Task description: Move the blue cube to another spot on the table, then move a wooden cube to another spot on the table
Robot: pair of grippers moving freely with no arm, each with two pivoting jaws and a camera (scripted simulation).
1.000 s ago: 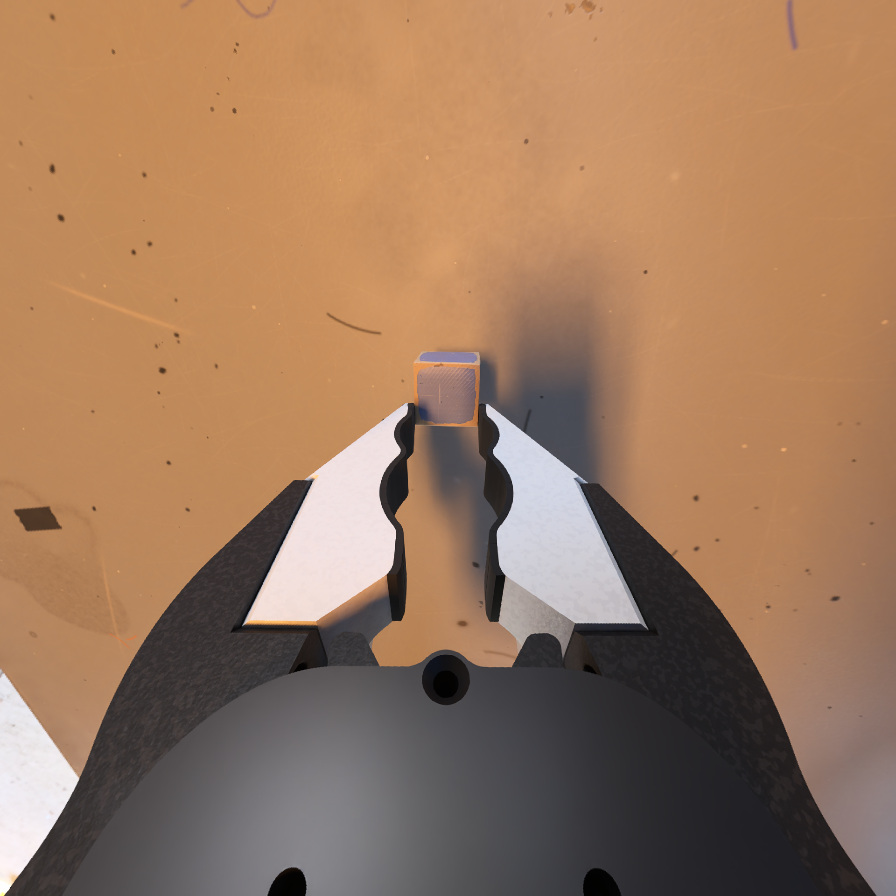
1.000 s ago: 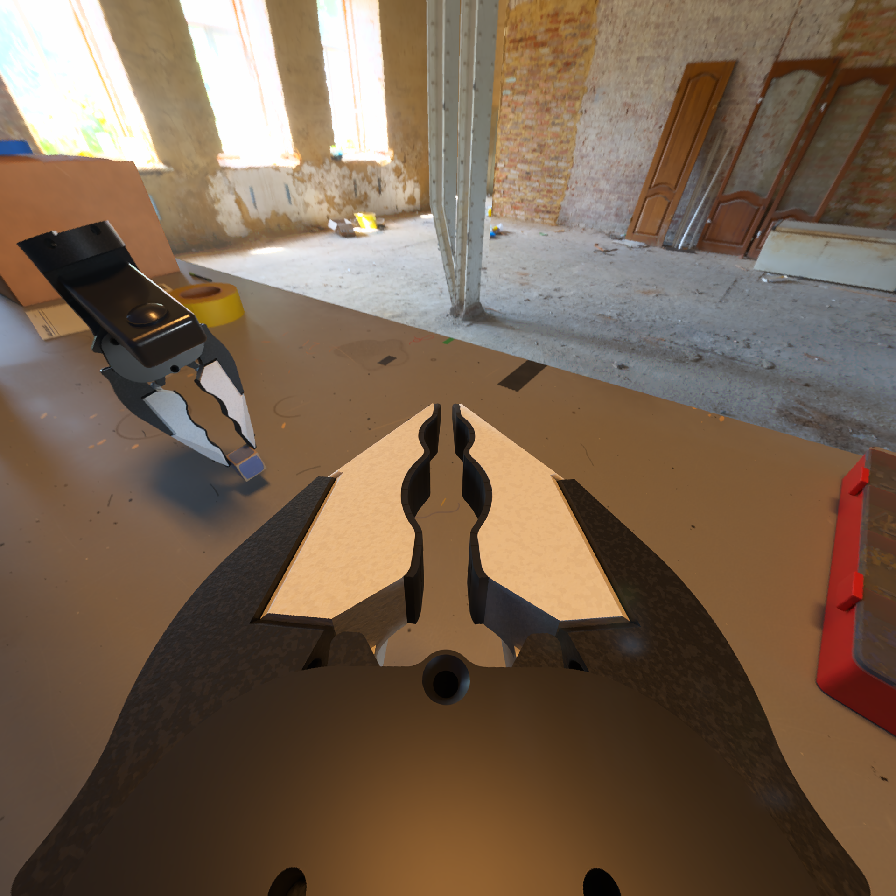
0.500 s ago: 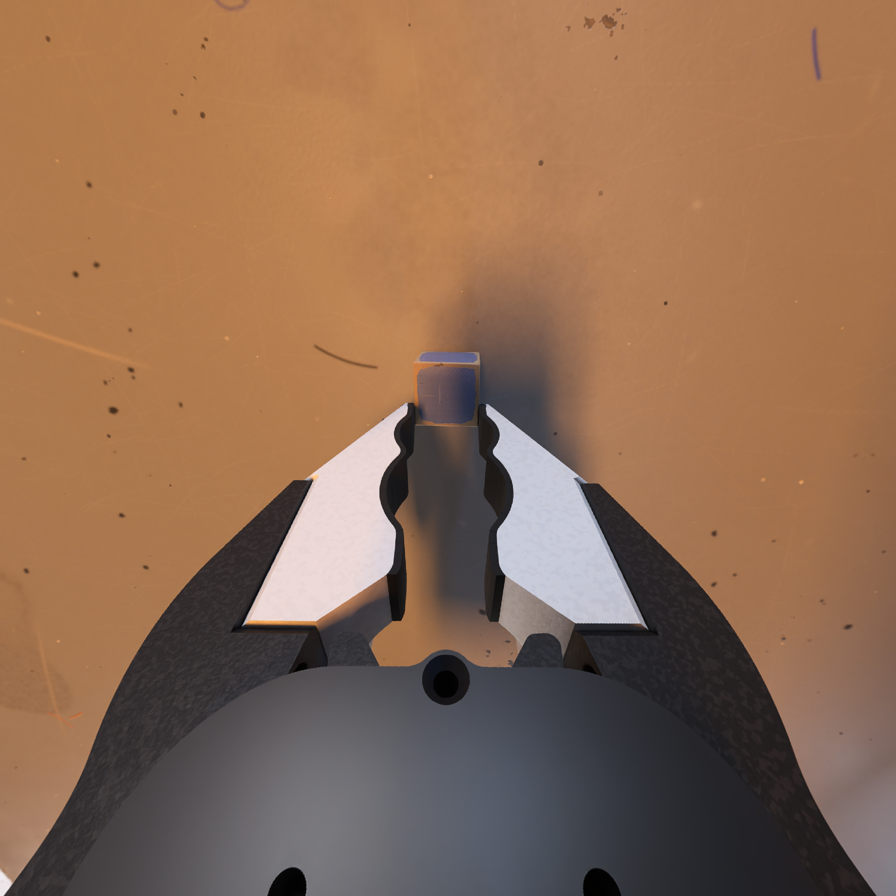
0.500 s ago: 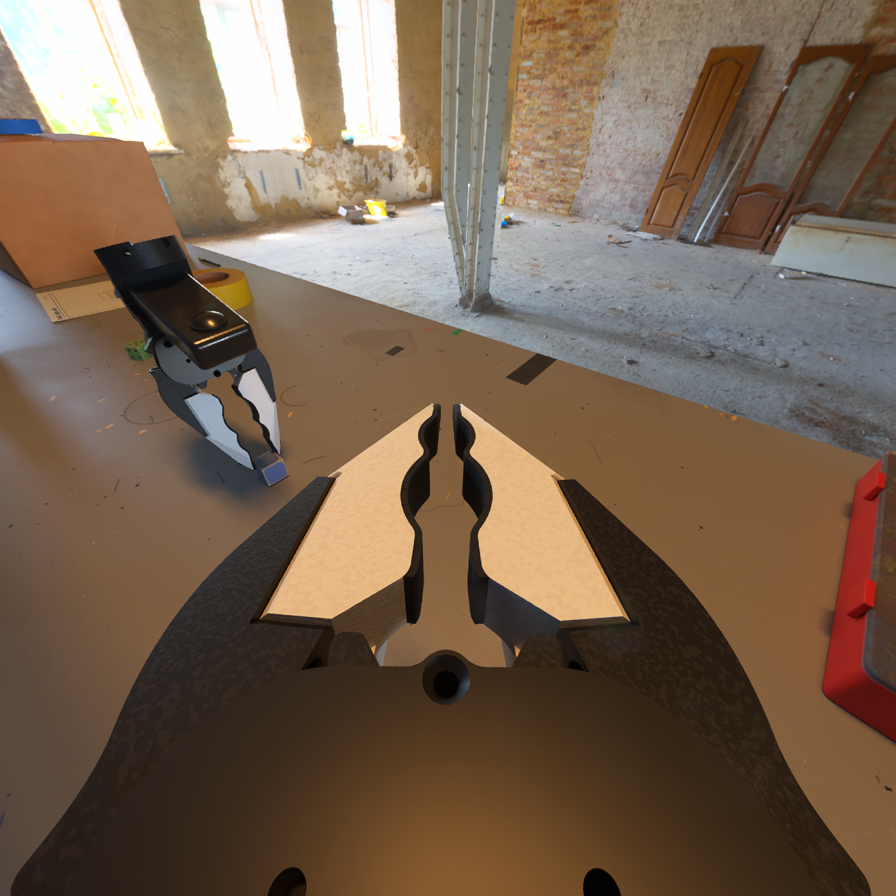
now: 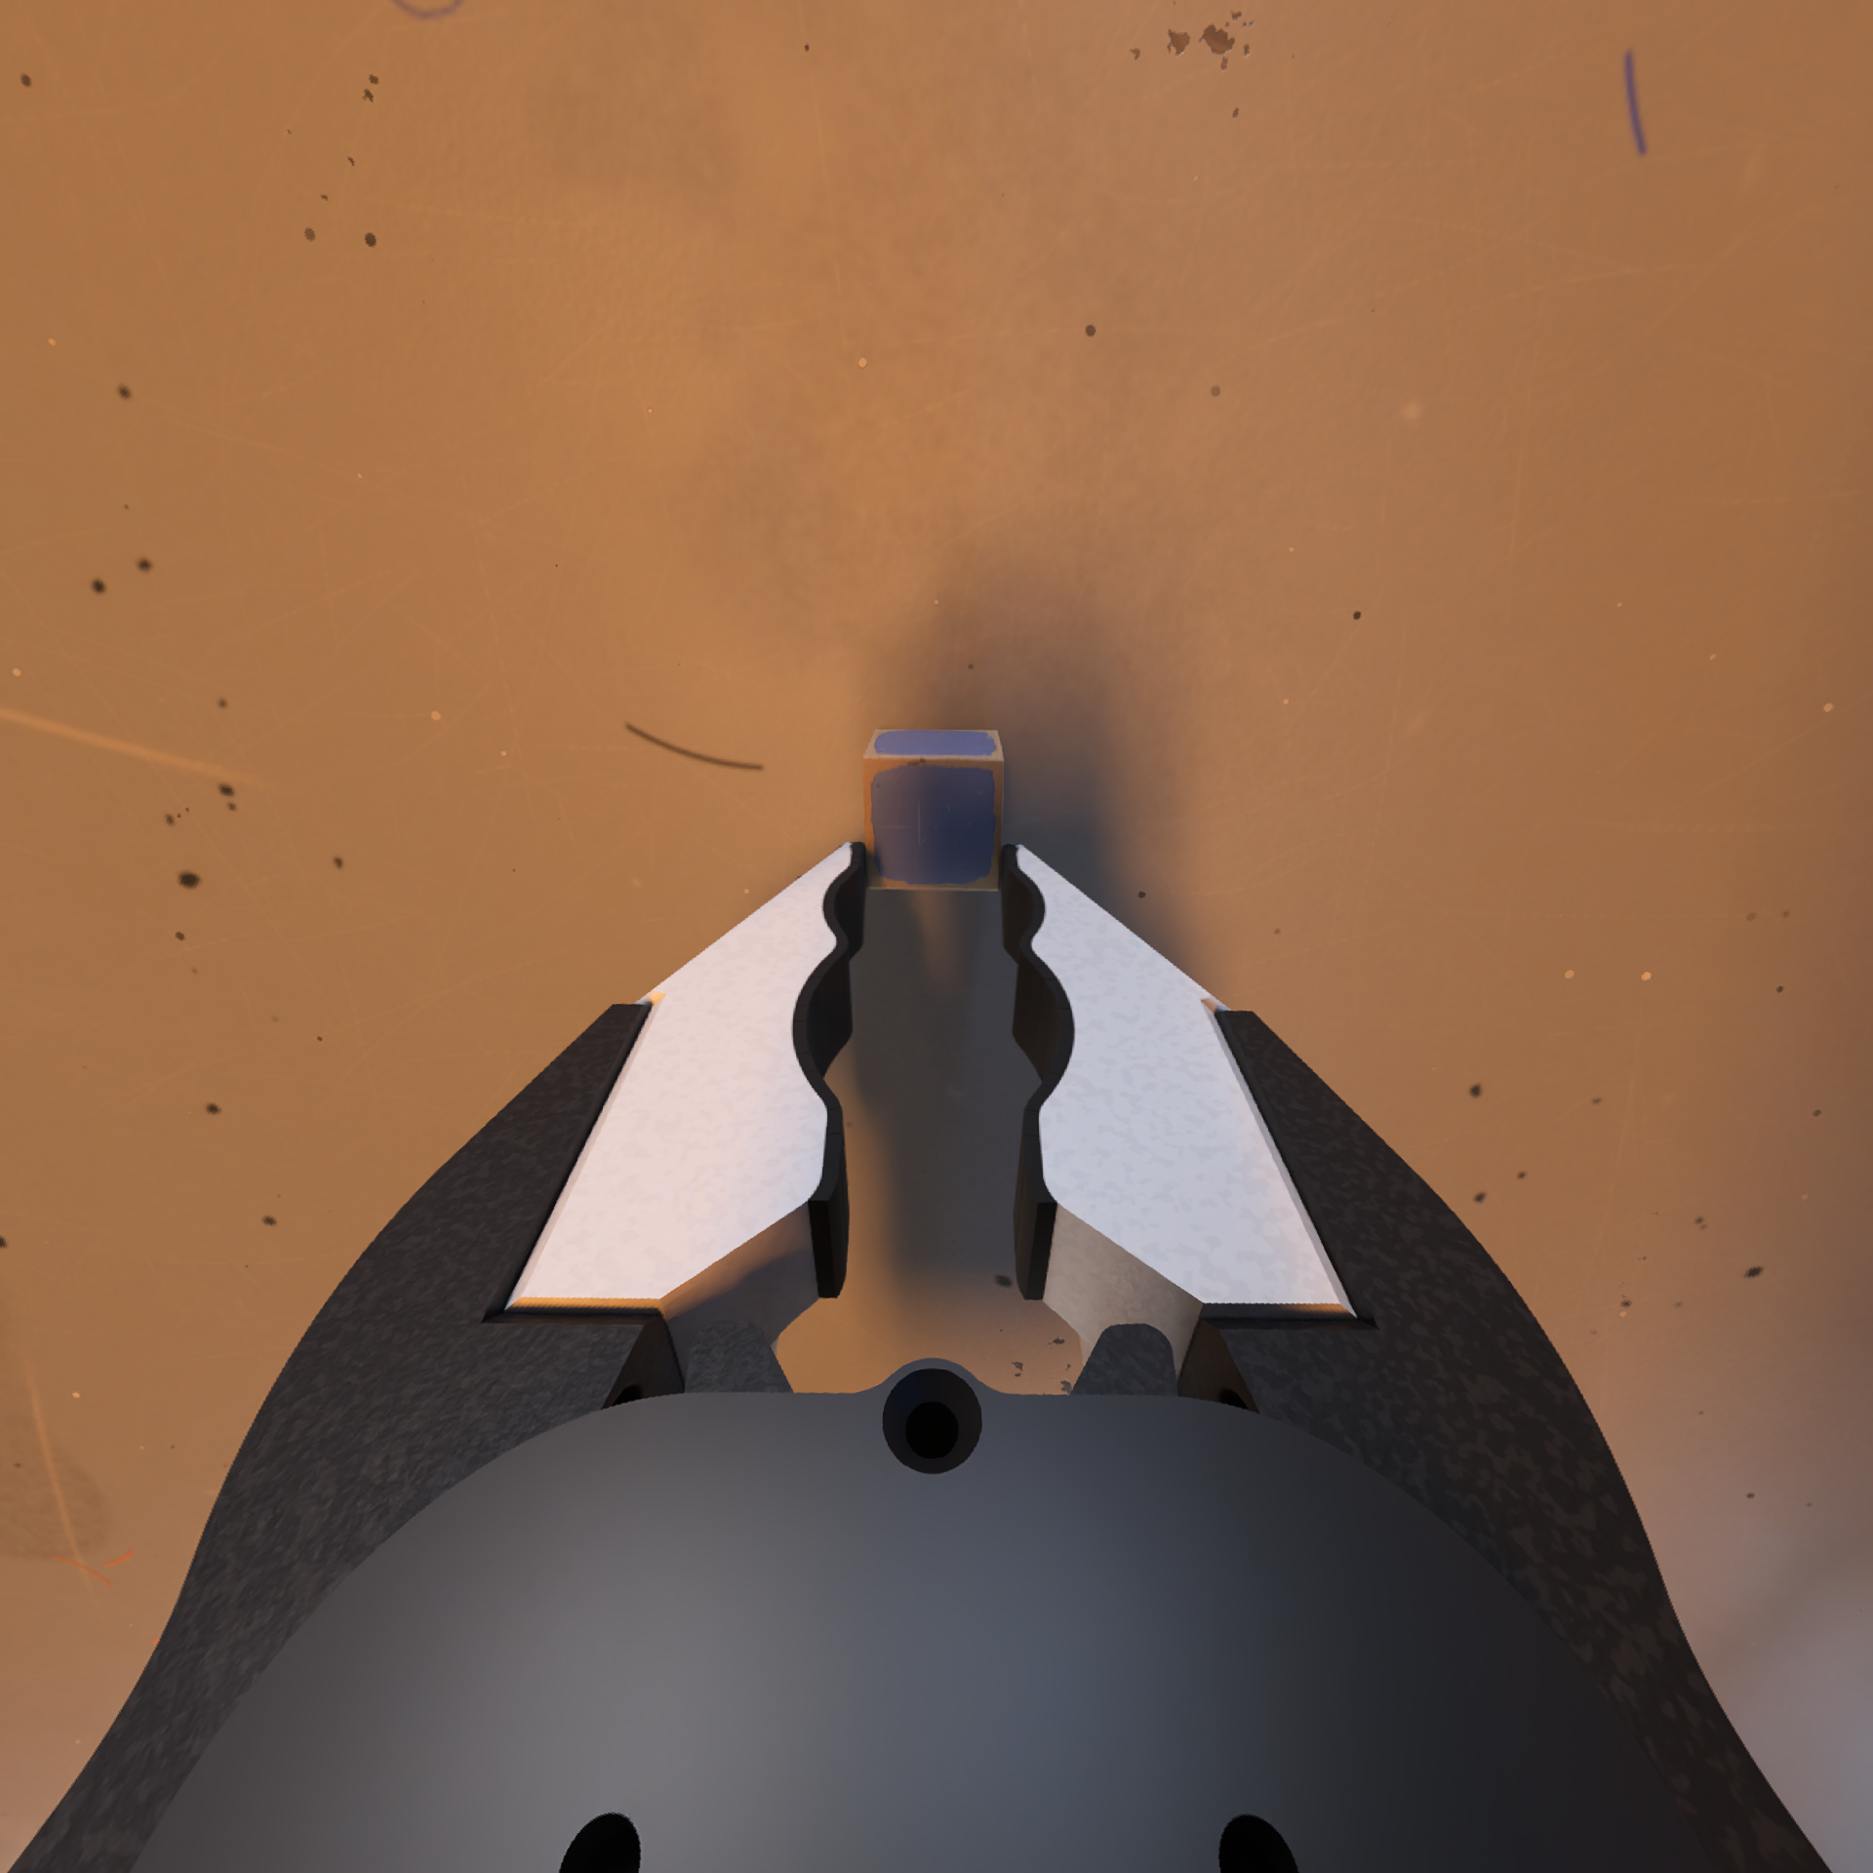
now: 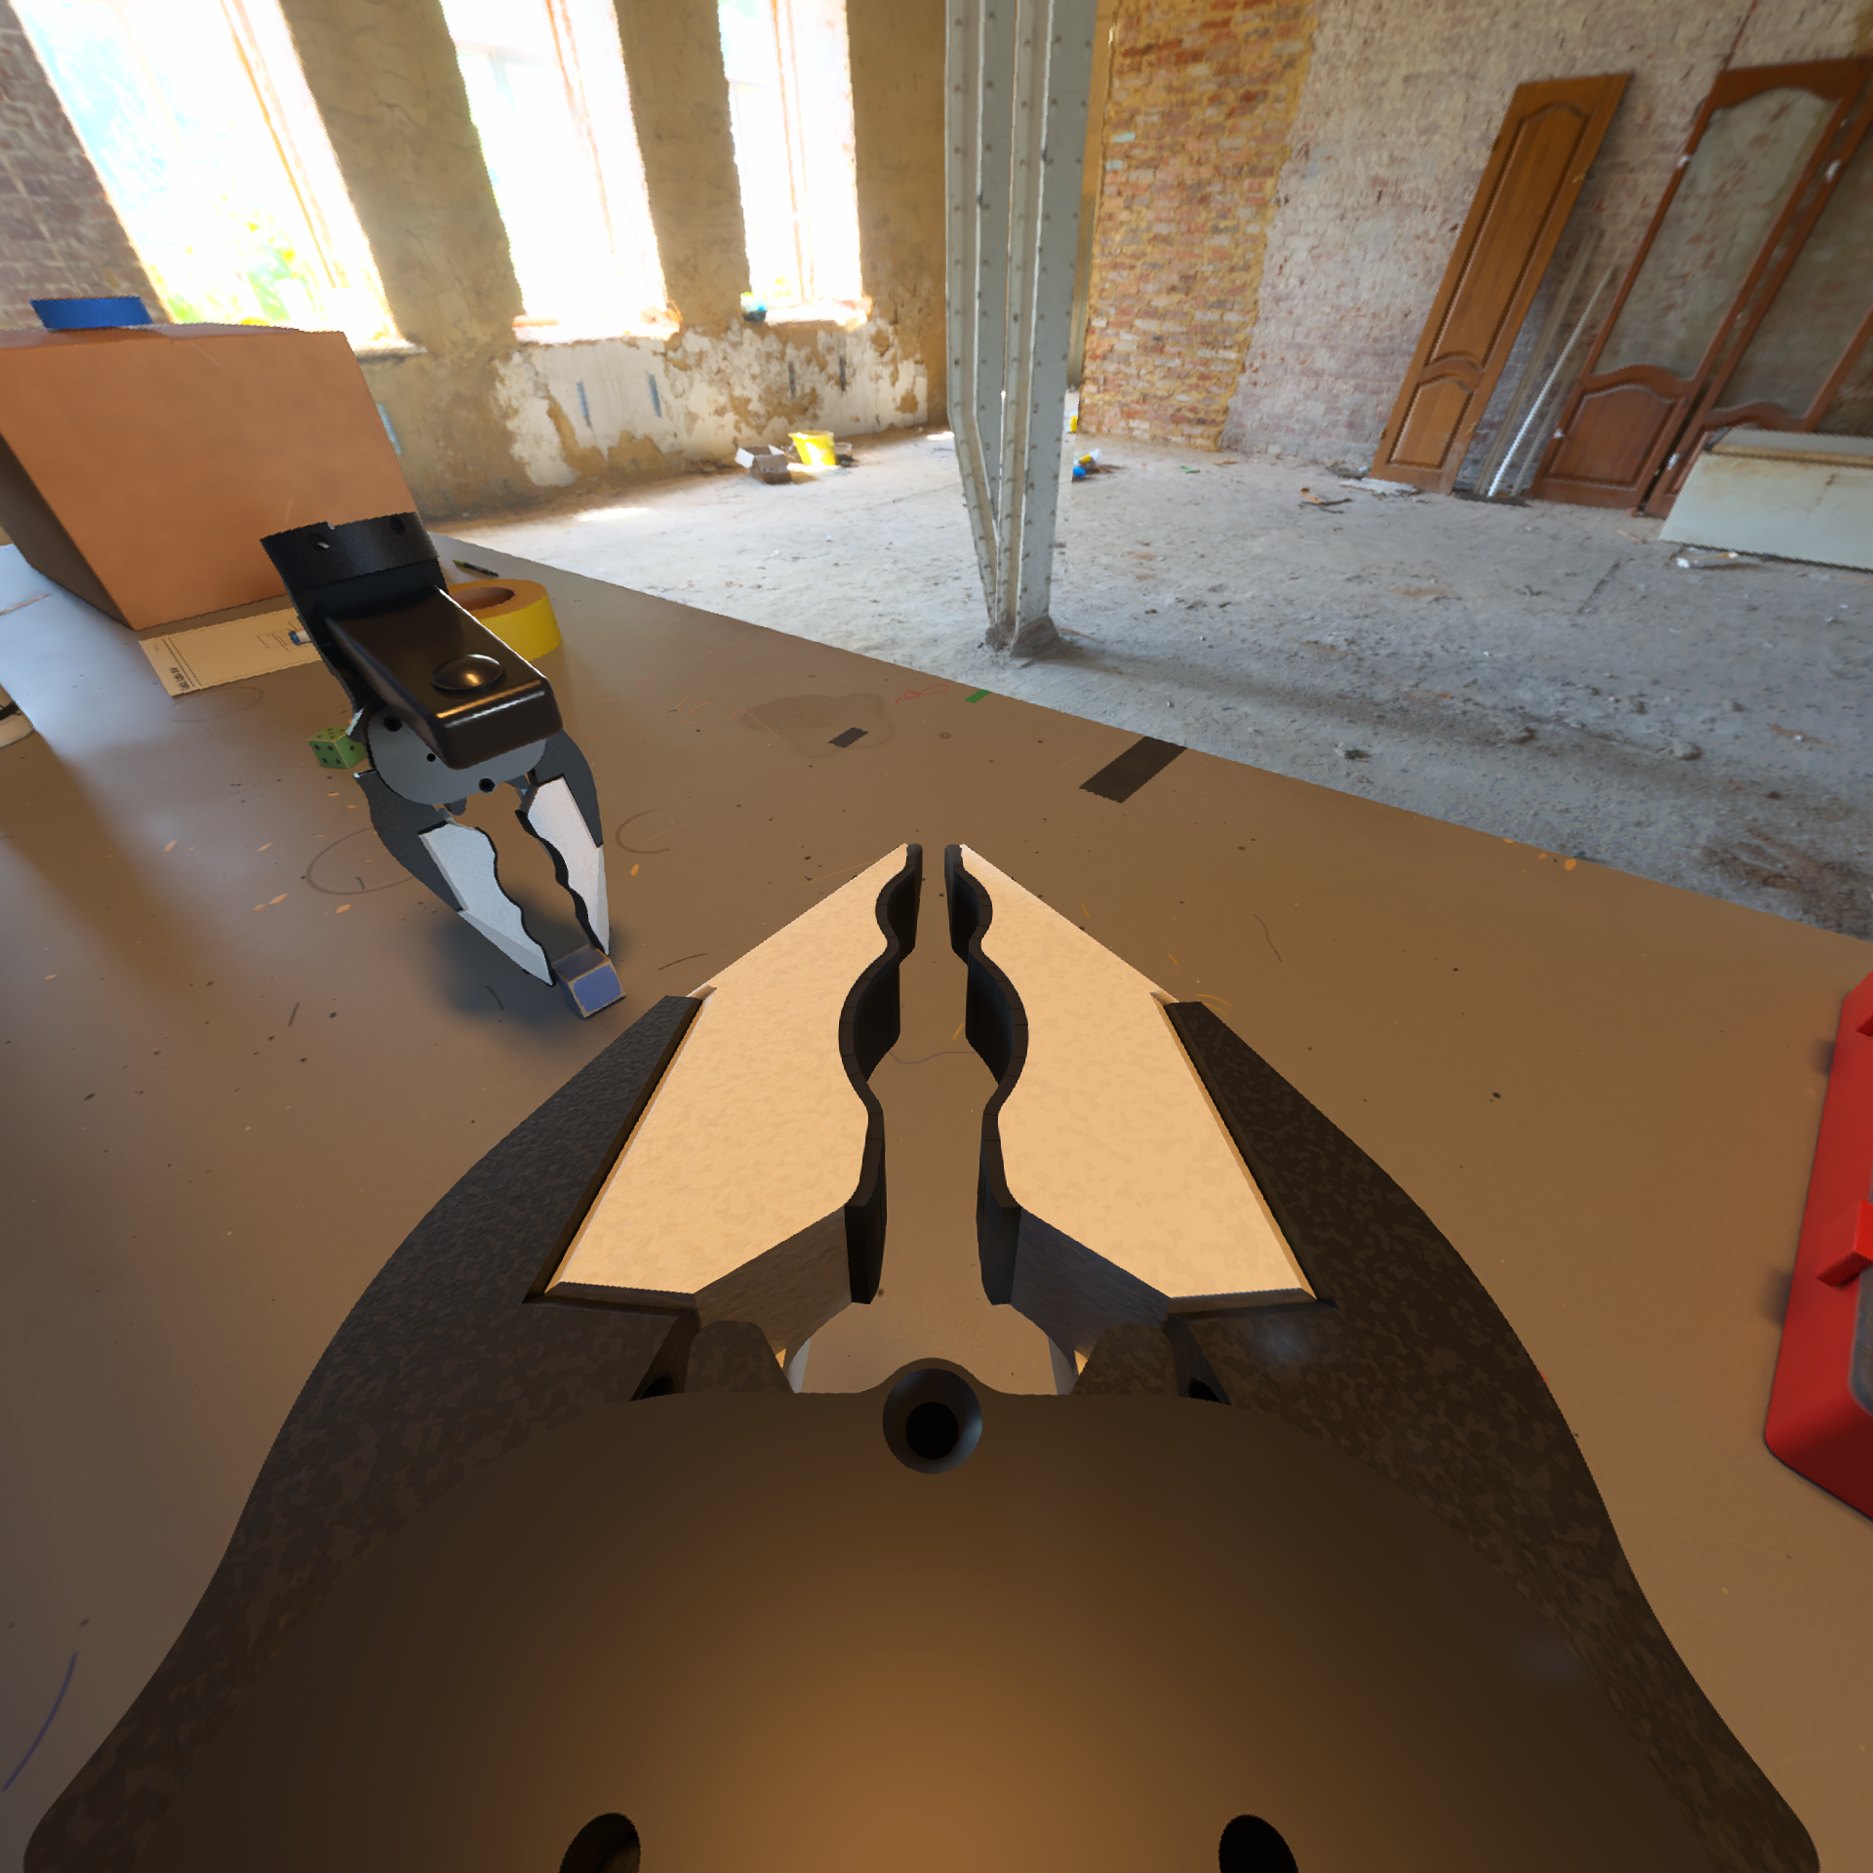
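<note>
My left gripper (image 5: 932, 862) is shut on the blue cube (image 5: 932, 819), a small cube with blue faces and pale wooden edges, held between the fingertips just above the brown table (image 5: 405, 456). The right wrist view shows that gripper (image 6: 580, 963) at the left, tilted down, with the blue cube (image 6: 591, 983) at or very near the table top. My right gripper (image 6: 932, 862) is shut and empty, hovering over the table. No wooden cube is in view.
A green die (image 6: 334, 748) lies behind the left gripper. A yellow tape roll (image 6: 517, 608), a sheet of paper (image 6: 228, 649) and a cardboard box (image 6: 182, 456) stand at the far left. A red case (image 6: 1824, 1267) lies at the right edge. The table's far edge (image 6: 1318, 801) runs diagonally.
My left gripper has carried the blue cube to the right and lower toward the table; its shadow has tightened under the cube. My right gripper stayed shut and its view shifted slightly.
</note>
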